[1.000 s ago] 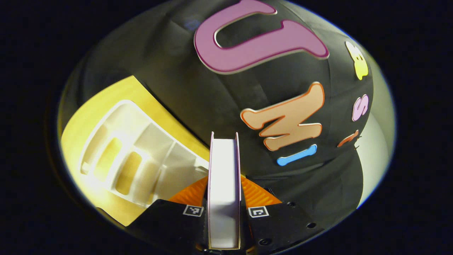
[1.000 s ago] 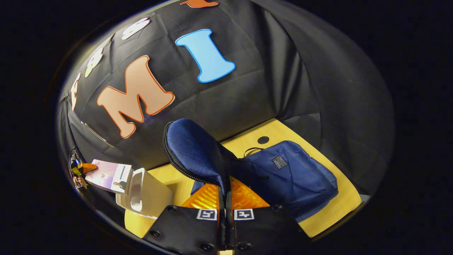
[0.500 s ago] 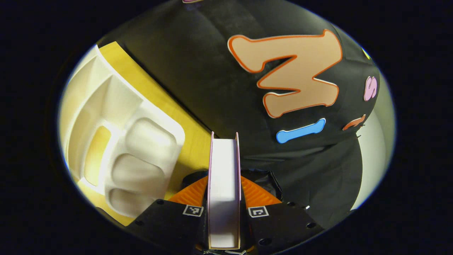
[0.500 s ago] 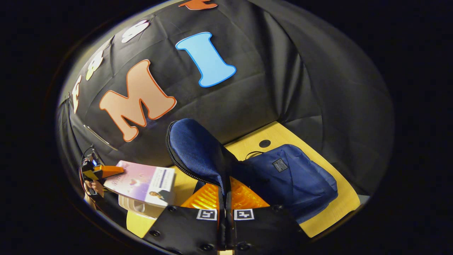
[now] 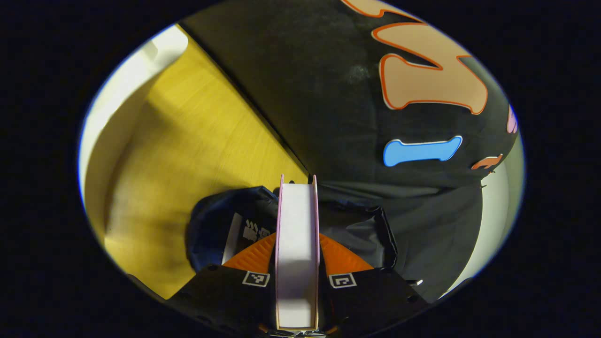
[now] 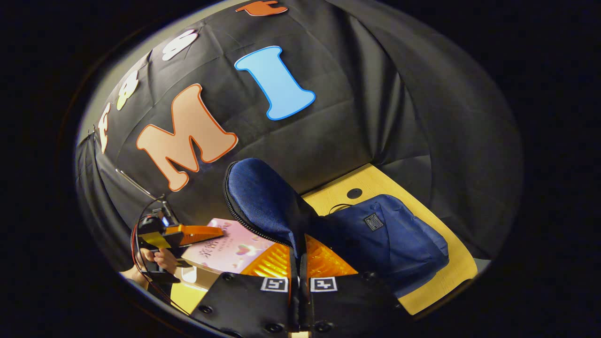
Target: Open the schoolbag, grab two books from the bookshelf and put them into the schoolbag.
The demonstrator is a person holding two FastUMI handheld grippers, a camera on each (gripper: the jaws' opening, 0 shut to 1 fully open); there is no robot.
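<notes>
My left gripper (image 5: pixel 297 256) is shut on a pink-covered book (image 5: pixel 297 211), seen end-on with its white page edge toward the camera. Just beyond it lies the dark mouth of the blue schoolbag (image 5: pixel 220 220), with something white with print inside. In the right gripper view my right gripper (image 6: pixel 296 257) is shut on the bag's raised, zip-edged flap (image 6: pixel 260 199), holding it up. The schoolbag body (image 6: pixel 394 239) lies on the wooden table. The pink book (image 6: pixel 230 244) comes in flat from the left beside the flap, held by the left gripper (image 6: pixel 192 231) and a hand (image 6: pixel 159 258).
The white bookshelf (image 5: pixel 136 65) sits at the far left of the yellow table (image 5: pixel 188 141); a piece of the bookshelf (image 6: pixel 190 274) shows under the book in the right gripper view. The table has a round hole (image 6: pixel 354 193) behind the bag. Black cloth walls close in behind.
My left gripper has carried the book away from the white bookshelf and over to the bag's opening. The right gripper keeps the flap raised, almost still.
</notes>
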